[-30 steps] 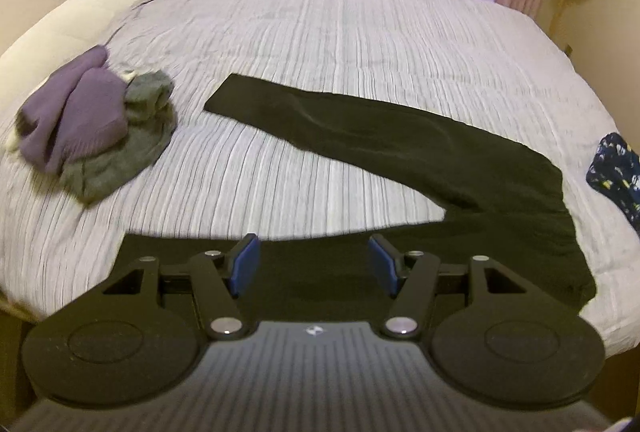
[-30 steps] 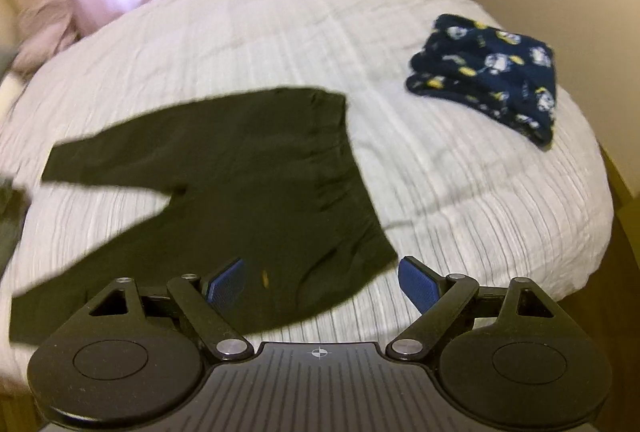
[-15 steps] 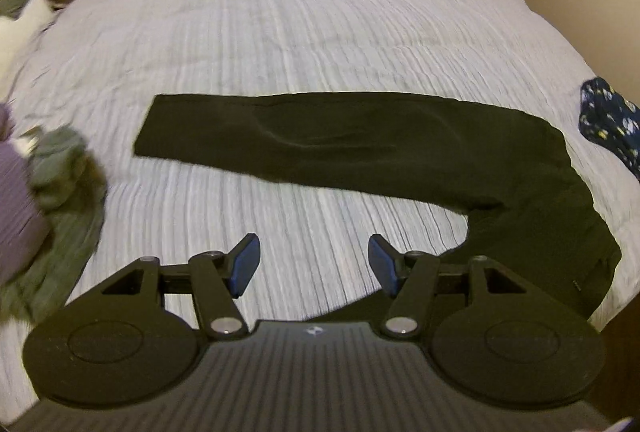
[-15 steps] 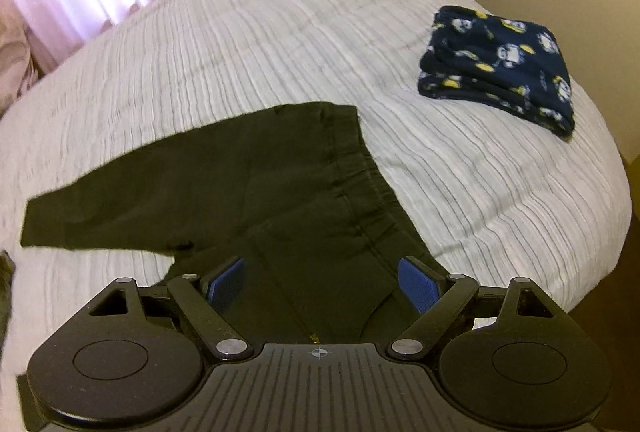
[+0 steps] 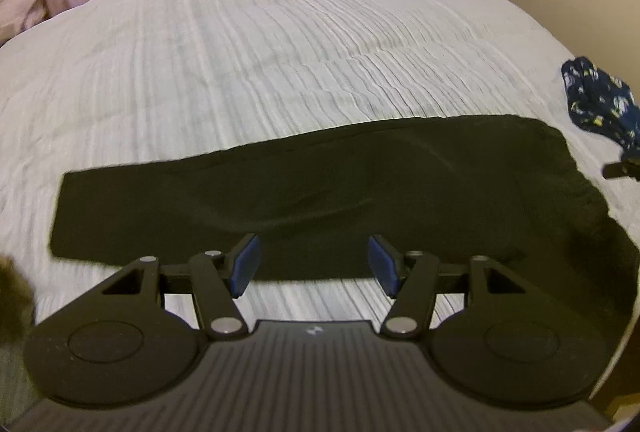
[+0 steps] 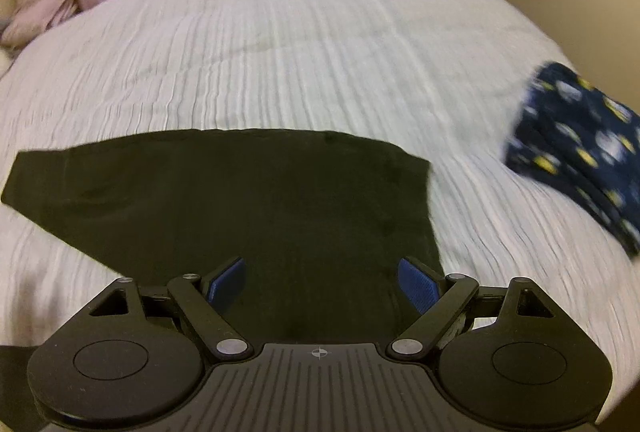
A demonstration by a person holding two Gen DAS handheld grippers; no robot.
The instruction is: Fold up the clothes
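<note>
- We find the black trousers (image 5: 320,192) lying flat across the white bedspread (image 5: 280,52), near its front edge.
- Our left gripper (image 5: 314,264) and right gripper (image 6: 322,282) both stand spread wide, holding nothing.
- A folded navy patterned garment (image 6: 580,152) lies apart, right.

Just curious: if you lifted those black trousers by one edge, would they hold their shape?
Probably not. The trousers lie flat and follow the bed, so they would likely droop. Thin cloth; probably light.
</note>
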